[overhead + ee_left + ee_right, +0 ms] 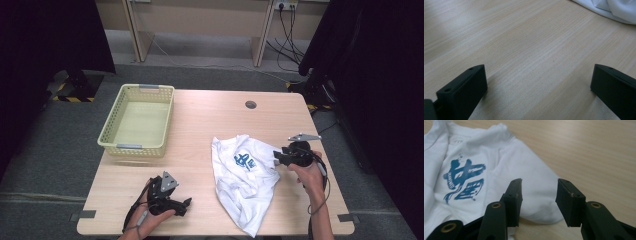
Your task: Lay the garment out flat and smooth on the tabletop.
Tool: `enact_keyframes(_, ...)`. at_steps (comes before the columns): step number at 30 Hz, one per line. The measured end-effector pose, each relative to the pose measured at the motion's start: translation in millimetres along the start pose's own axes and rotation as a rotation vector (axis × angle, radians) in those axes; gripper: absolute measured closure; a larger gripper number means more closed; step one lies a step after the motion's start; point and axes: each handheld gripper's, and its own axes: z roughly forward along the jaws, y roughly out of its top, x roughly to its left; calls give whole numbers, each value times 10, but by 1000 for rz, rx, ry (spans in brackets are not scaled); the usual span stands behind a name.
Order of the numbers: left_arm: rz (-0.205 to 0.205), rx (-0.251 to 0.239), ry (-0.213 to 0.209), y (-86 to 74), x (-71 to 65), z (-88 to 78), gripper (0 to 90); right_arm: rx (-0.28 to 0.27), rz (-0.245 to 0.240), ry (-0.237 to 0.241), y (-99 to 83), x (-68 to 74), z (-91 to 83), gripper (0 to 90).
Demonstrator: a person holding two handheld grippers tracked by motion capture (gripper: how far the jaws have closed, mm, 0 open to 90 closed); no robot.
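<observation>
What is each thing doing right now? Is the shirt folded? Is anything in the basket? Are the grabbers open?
Shirt: crumpled, lying loose on the table, blue print up, not folded.
Basket: upright, empty.
Left gripper: open, jaws wide apart over bare wood, nothing between them.
Right gripper: open, jaws apart above the sleeve hem, not pinching it.

We see a pale yellow plastic basket [137,121] with a perforated wall and grey handles, standing on the far left part of a light wooden table [210,115]. A small round grey cap [250,104] sits in the tabletop near its far edge, well apart from the basket. Beyond the table we find grey carpet [200,75], the legs of a wooden desk [260,37], and black cables [290,30] hanging from a wall socket.
</observation>
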Motion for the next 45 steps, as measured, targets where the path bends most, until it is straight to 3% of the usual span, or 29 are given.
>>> enact_keyframes(3, 0, 0, 0, 0, 0, 0, 0, 59, -20, 19, -55, 74, 66, 554)
enact_keyframes(6, 0, 0, 0, 0, 0, 0, 0, 127, -22, -8, -109, 50, 168, 554)
enact_keyframes(8, 0, 0, 0, 0, 0, 0, 0, 100, 0, -18, -107, -14, 205, 560)
enact_keyframes(14, -1, -1, 0, 0, -1, 1, 0, 89, 32, -167, -25, -214, 277, 471)
enact_keyframes(18, -1, -1, 0, 0, -1, 0, 0, 33, 22, -121, -45, -125, 166, 471)
enact_keyframes(21, -1, -1, 0, 0, -1, 0, 0, 15, 2, -60, -85, 18, 46, 477)
enact_keyframes(25, -1, 0, 0, 0, -1, 0, 0, 43, -24, -37, -197, 141, -55, 483)
enact_keyframes(29, 0, 1, 1, 0, -1, 0, 0, 75, -24, -44, -358, 138, -23, 479)
enact_keyframes(31, 0, 1, 1, 0, -1, 0, 0, 36, 17, -17, -415, 81, 1, 492)
enact_keyframes(32, 0, 1, 1, 1, 0, -1, 0, 33, 22, -23, -421, 51, -3, 488)
enact_keyframes(35, 1, 1, 0, 0, 0, -1, 0, 51, 5, -102, -394, -43, -49, 481)
enact_keyframes(40, 1, 1, 0, 0, 0, -1, 0, 66, 43, -183, -458, -224, -116, 477)
enact_keyframes(45, 1, 1, 0, 1, 1, -1, 0, 7, 62, -139, -449, -207, -198, 471)
